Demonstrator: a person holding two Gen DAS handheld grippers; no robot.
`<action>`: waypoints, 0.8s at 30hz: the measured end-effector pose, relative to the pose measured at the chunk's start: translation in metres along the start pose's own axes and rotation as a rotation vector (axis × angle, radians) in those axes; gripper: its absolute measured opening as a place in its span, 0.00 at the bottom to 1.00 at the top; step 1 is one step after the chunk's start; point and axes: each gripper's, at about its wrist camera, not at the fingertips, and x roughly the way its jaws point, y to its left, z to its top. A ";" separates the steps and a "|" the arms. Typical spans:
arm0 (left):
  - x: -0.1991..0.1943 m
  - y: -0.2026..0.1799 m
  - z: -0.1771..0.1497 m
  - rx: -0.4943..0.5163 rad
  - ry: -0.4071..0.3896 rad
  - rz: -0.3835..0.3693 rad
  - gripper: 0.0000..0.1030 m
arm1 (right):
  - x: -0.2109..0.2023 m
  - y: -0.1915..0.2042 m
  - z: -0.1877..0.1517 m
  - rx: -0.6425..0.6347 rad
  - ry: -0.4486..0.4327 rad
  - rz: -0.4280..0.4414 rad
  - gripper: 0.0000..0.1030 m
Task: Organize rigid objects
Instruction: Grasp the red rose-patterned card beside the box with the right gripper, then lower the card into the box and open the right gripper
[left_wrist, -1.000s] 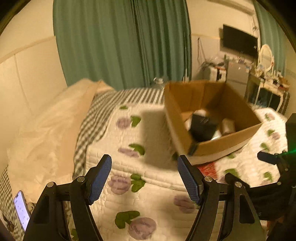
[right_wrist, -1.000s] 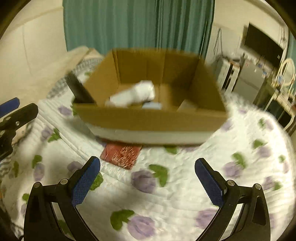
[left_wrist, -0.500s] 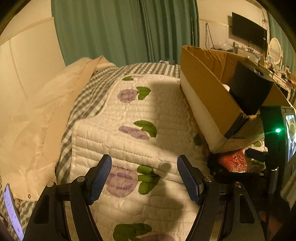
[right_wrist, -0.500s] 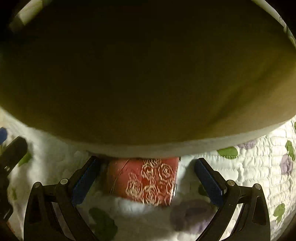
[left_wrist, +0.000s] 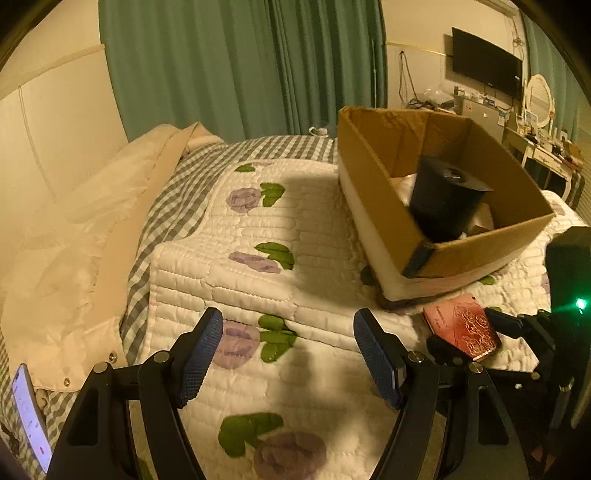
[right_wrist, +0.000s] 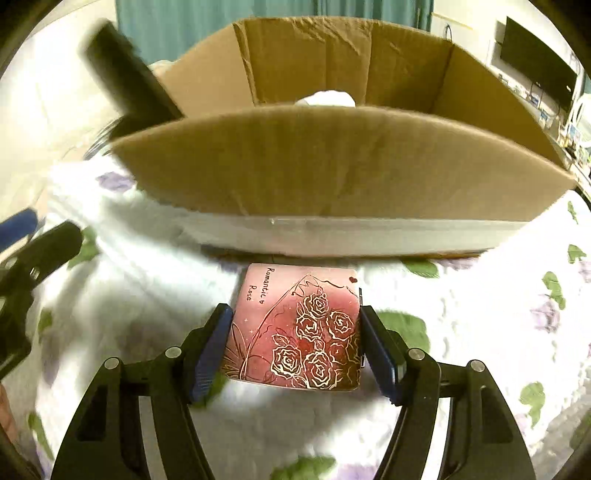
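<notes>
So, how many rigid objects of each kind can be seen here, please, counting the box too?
Cardboard box: 1
Black cylinder in the box: 1
Red rose-patterned case, between the right hand-held gripper fingers: 1
Total: 3

A lived-in bedroom at home, lit warm and dim.

A bed fills the room, spread with a white quilt (left_wrist: 258, 236) stitched with purple roses over a grey gingham sheet (left_wrist: 177, 192), a cream duvet (left_wrist: 74, 236) bunched at the padded headboard (left_wrist: 55, 122). Green curtains (left_wrist: 240, 66) hang behind; a wall-mounted television (left_wrist: 487, 62), an oval vanity mirror (left_wrist: 539, 96) and a cluttered dressing table (left_wrist: 550, 155) line the far wall.
</notes>
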 end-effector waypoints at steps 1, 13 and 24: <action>-0.004 -0.001 0.001 0.002 -0.006 -0.003 0.74 | -0.006 -0.002 -0.005 -0.002 0.000 0.001 0.67; -0.063 -0.016 0.016 0.000 -0.088 -0.026 0.74 | -0.098 -0.008 -0.009 -0.024 -0.130 -0.010 0.67; -0.093 -0.034 0.061 0.001 -0.170 -0.048 0.74 | -0.158 -0.029 0.074 -0.035 -0.328 -0.004 0.67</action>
